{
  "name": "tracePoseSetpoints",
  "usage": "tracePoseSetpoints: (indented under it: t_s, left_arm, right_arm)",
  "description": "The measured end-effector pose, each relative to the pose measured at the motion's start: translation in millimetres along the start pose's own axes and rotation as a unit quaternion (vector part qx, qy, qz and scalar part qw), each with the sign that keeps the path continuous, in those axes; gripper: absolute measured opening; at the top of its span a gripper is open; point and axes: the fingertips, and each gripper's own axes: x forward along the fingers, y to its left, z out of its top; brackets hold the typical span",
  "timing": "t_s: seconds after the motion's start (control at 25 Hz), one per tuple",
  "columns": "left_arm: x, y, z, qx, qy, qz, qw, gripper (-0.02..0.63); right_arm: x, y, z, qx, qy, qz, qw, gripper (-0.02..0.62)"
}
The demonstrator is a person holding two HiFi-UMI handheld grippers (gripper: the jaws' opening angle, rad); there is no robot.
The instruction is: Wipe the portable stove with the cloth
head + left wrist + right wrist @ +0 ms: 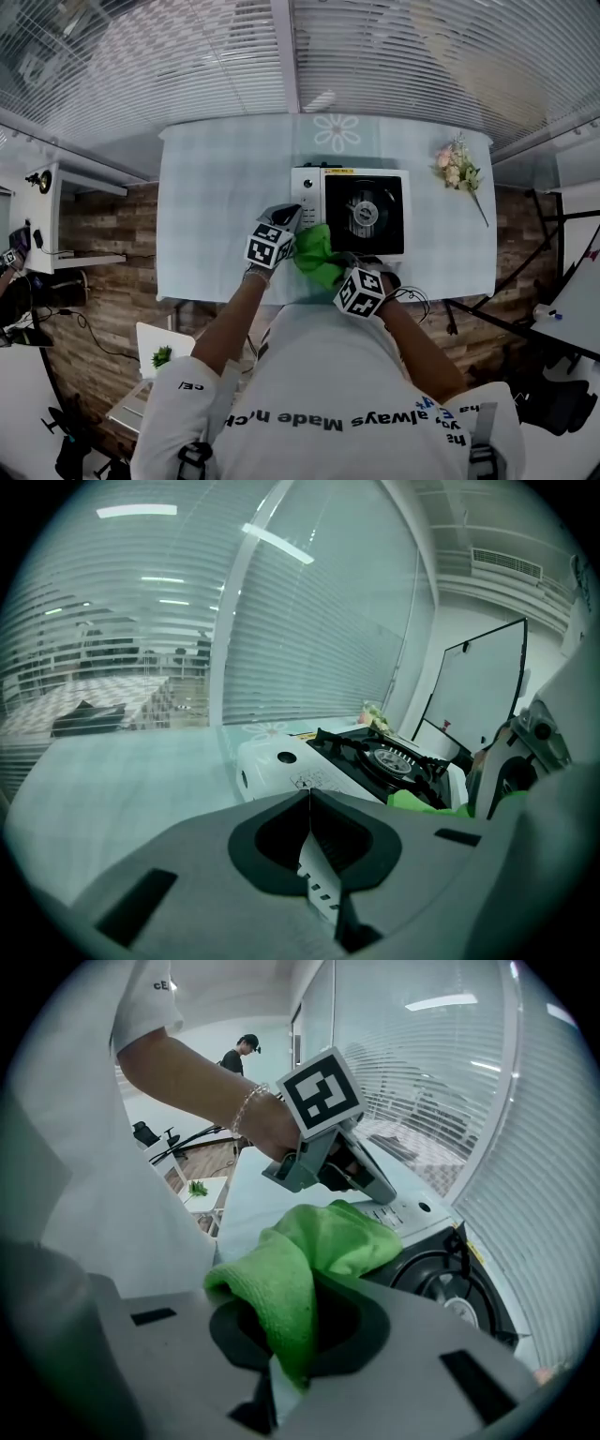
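The stove (352, 211) sits mid-table (216, 216), towards the near edge: white body, black burner well. It looks rigid but light enough to slide under a push, so I'd steady it at its left end, by the controls. The cloth (309, 1260) is soft and bunches easily. The right gripper (279, 1372) has its jaws closed on one fold, and the rest is heaped on the stove's near corner. The left gripper (309, 799) has its jaws pressed together on nothing, with its tip at the stove's left end. Whether it touches the stove, I can't tell. The cloth hides the stove's front edge there.
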Motion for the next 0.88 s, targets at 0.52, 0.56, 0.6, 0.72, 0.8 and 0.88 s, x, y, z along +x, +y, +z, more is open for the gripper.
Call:
tracePoseSetpoints:
  t_s: [0.52, 0.56, 0.6, 0.72, 0.8, 0.88]
  left_arm:
    - [3, -10, -1, 0.03, 0.032, 0.029, 0.9986, 0.012]
    - [3, -10, -1, 0.023, 0.03, 0.03, 0.9988, 0.012]
    - [3, -9, -2, 0.019, 0.03, 0.031, 0.9989, 0.012]
    - [4, -10, -2, 0.03, 0.037, 0.037, 0.9982, 0.012]
    - [4, -10, -1, 0.043, 0.046, 0.039, 0.9973, 0.012]
    - [5, -10, -1, 0.043, 0.054, 0.039, 0.9969, 0.012]
  right_arm:
    - [-21, -8, -26, -0.001, 0.016, -0.006, 1.0, 0.026]
    - [-23, -11, -30, 0.002, 0.017, -0.012, 1.0, 0.026]
    - [-25, -15, -33, 0.004, 0.019, -0.018, 1.0, 0.026]
    - [-29, -26, -42, 0.008, 0.027, -0.032, 0.999, 0.026]
    - [-30, -31, -48, 0.014, 0.033, -0.035, 0.999, 0.026]
    - [-32, -35, -54, 0.02, 0.034, -0.035, 0.999, 0.026]
